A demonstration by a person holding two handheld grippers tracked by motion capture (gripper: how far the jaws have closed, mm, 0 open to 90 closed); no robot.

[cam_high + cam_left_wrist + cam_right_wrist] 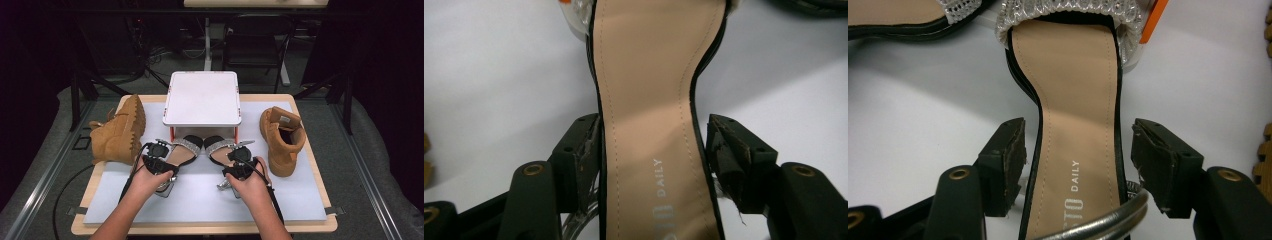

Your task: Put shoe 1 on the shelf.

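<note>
Two black sandals with tan insoles and glittery toe straps lie side by side, toes under the front edge of a white stand. My left gripper (165,151) (654,122) is open around the waist of the left sandal (184,150) (649,75); its left pad sits against the sole edge and the right pad stands just off it. My right gripper (239,151) (1079,125) is open astride the right sandal (217,146) (1073,90), with a gap on both sides. A silver ring (1098,225) crosses that sandal's heel end.
The white stand (202,97) on red legs sits at the back middle of a white mat (200,200). A tan boot (117,132) lies on its side at the left. Another tan boot (282,137) stands upright at the right. The wooden table edge (320,165) runs close by.
</note>
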